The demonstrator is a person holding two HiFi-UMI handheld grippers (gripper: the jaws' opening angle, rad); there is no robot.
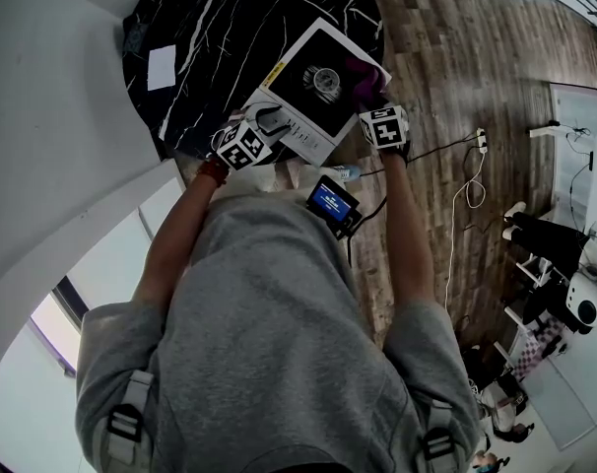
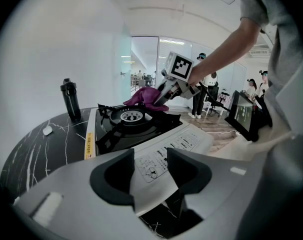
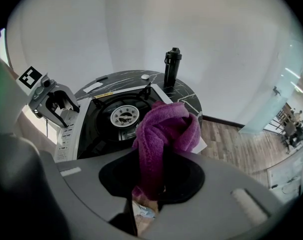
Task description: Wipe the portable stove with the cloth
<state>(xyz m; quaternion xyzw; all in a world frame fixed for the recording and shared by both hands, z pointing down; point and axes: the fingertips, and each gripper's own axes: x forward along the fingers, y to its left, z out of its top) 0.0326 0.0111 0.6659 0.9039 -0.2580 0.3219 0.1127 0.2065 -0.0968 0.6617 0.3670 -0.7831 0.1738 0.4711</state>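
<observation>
**A:** Wiping looks to be the step you're on. Your right gripper [image 3: 159, 176] is clamped on the cloth [image 3: 166, 129], which bunches up out of the jaws. In the head view it sits at 3 o'clock of the burner [image 1: 326, 82], at the stove's [image 1: 297, 116] edge.

**B:** From your left gripper view, the cloth seems to rest on the far rim, though I can't tell how firmly it presses. Your left gripper [image 2: 150, 171] has its jaws closed on the stove's front panel [image 2: 164, 156]. In the head view that's about 8 o'clock of the burner. I'd judge you're bracing the stove on the table [image 1: 200, 28].

**A:** Agreed. Most of the top looks unwiped from here, so you're early in the job.

**B:** Next, you'd want to keep that left hold firm and draw the cloth from 3 o'clock across towards 9. Press down enough that it drags flat, not in a ball.

**A:** Mind the grate prongs round the burner, because the loose folds could snag there. You'd do well to work round the burner instead of straight over it.
</observation>
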